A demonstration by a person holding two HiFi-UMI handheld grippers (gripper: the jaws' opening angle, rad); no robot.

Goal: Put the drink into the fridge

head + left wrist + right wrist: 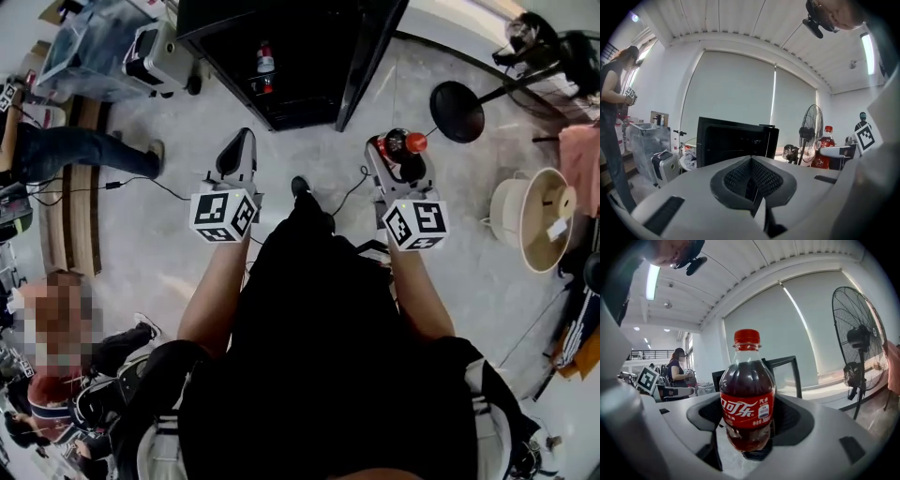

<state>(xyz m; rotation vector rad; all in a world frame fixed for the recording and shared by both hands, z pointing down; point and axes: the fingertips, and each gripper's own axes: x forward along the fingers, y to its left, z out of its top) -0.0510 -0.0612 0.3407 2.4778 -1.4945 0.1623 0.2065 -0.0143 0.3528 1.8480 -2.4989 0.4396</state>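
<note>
A small cola bottle with a red cap and red label stands upright between the jaws of my right gripper, which is shut on its lower body. In the head view the right gripper holds the bottle over the floor, right of the fridge's open door. The black fridge stands ahead, door open, with bottles on a shelf inside. My left gripper is shut and holds nothing; in its own view the left gripper points at the fridge, still some way off.
A standing fan with a round black base is at the right, beside a pale round spool. A person in jeans, a suitcase and floor cables lie to the left.
</note>
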